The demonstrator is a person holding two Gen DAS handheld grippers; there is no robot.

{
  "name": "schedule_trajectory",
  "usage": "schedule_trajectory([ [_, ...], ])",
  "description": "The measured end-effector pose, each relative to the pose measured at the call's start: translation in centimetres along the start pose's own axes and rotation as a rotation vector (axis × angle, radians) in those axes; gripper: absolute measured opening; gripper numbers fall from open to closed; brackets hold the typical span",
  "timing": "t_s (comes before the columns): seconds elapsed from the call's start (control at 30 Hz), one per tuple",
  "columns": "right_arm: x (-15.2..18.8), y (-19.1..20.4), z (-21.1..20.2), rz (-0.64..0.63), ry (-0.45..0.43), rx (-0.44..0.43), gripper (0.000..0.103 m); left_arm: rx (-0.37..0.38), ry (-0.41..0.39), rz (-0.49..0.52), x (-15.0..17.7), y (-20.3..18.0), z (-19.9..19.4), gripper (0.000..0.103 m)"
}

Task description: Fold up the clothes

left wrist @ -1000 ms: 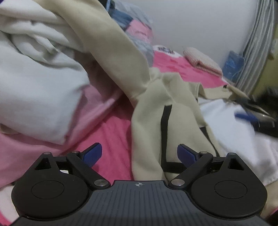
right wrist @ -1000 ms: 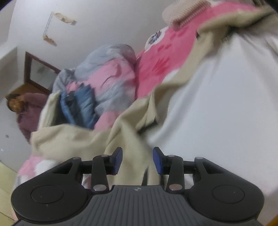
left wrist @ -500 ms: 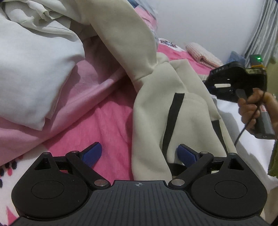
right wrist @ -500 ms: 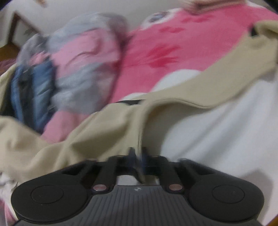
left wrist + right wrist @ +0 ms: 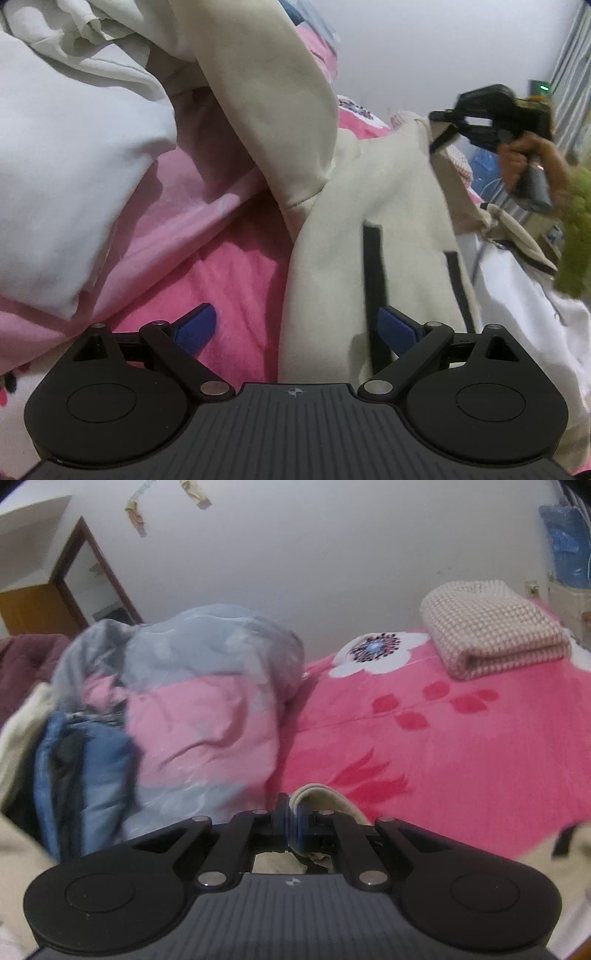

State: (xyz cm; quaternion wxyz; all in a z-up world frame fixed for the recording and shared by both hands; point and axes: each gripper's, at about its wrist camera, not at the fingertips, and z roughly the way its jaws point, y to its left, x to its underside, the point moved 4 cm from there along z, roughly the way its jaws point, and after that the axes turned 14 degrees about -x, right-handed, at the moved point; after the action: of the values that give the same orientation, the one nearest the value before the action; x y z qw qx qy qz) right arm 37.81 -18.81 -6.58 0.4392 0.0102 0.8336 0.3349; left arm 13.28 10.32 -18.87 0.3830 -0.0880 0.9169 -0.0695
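A cream garment with black stripes (image 5: 354, 206) drapes over the pink bedspread (image 5: 229, 295), part of it raised. My left gripper (image 5: 295, 326) is open just above the bed, its right blue pad (image 5: 397, 328) against the garment's lower edge. Across the left wrist view, my right gripper (image 5: 443, 127) is shut on a raised corner of the cream garment, held by a hand (image 5: 517, 158). In the right wrist view the right gripper (image 5: 293, 823) pinches a fold of that cream fabric (image 5: 317, 801) between its pads.
A white garment (image 5: 55, 155) is heaped at the left and another white one (image 5: 524, 295) lies at the right. A grey-pink quilt bundle (image 5: 199, 709) with blue jeans (image 5: 81, 775) sits on the bed. A folded checked blanket (image 5: 491, 627) lies by the wall.
My right gripper closed on the cream garment and lifted its corner up off the bed. The left gripper edged forward, staying open.
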Motion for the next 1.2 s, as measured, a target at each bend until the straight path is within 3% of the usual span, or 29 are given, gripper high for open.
schedule_trajectory([
  [0.23, 1.7, -3.5, 6.3, -0.002, 0.085, 0.114, 0.005, -0.032, -0.004, 0.049, 0.7, -0.1, -0.7, 0.095],
  [0.37, 2.8, -5.3, 6.3, 0.099, 0.125, 0.153, 0.022, -0.046, -0.003, 0.053, 1.0, 0.3, -1.4, 0.095],
  [0.5, 2.1, -5.6, 1.3, 0.158, 0.051, 0.087, 0.029, -0.059, -0.004, 0.046, 0.9, 0.4, -1.9, 0.095],
  [0.73, 2.1, -4.7, -11.0, 0.255, -0.033, -0.028, 0.030, -0.079, -0.002, 0.032, 0.5, 0.8, -3.3, 0.095],
  [0.93, 6.9, -2.2, -21.0, 0.364, -0.019, -0.170, 0.030, -0.096, 0.000, 0.019, 0.3, 1.1, -4.6, 0.095],
  [1.0, 8.6, -1.1, -24.2, 0.400, -0.009, -0.237, 0.030, -0.070, 0.034, 0.008, 0.7, 1.2, -5.2, 0.095],
  [1.07, 9.9, -0.3, -27.5, 0.450, -0.058, -0.305, 0.030, -0.044, 0.067, -0.003, 1.1, 1.2, -5.8, 0.095],
  [1.13, 12.7, -0.6, -30.9, 0.633, -0.129, -0.376, 0.030, -0.010, 0.112, -0.017, 1.7, 1.4, -6.6, 0.095],
  [1.2, 16.1, -0.5, -32.7, 0.764, -0.126, -0.382, 0.030, 0.013, 0.158, -0.028, 2.7, 1.2, -7.0, 0.095],
])
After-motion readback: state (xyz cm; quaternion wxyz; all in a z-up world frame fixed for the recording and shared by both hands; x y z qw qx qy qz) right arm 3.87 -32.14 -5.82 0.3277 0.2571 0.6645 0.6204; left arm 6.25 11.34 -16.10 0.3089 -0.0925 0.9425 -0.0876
